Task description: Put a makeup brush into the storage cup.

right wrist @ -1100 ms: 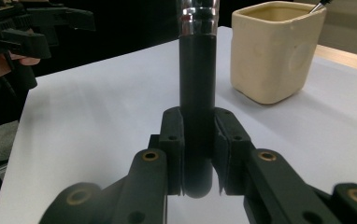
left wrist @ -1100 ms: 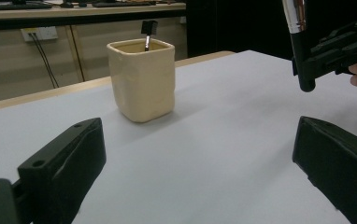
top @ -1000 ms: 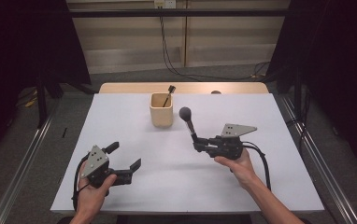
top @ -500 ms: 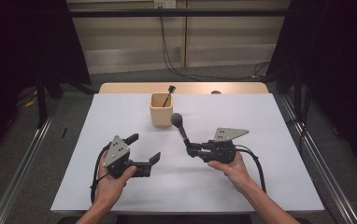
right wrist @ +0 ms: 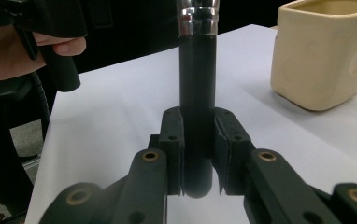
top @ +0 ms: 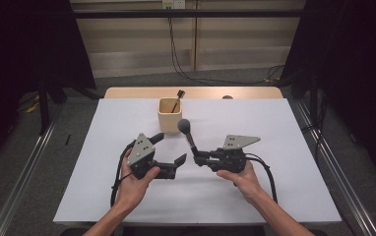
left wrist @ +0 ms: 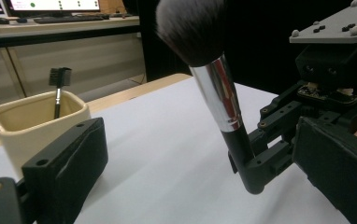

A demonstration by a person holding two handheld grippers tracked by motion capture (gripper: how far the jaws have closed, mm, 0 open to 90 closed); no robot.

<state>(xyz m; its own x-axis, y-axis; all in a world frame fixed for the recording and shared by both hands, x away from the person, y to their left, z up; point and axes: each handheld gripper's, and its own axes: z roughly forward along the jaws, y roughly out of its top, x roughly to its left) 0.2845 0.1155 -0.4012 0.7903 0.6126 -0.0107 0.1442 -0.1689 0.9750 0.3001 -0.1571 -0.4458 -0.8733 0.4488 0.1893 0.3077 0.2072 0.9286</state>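
A makeup brush [top: 188,133] stands near the centre of the high view, head up and tilted toward the upper left, its black handle clamped near the butt between the right gripper's [top: 197,157] closed jaws. Above it, a cream cup [top: 170,115] holds a smaller brush [top: 177,100]. The left gripper [top: 170,148], left of centre, hangs with jaws spread and empty. If the brush is meant for the cup, the person should probably flip it handle-down first; passing it to the left gripper would help.

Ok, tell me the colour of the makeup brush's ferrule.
Shiny silver, between the dark bristles and black handle of the makeup brush; clearest in the left gripper view.
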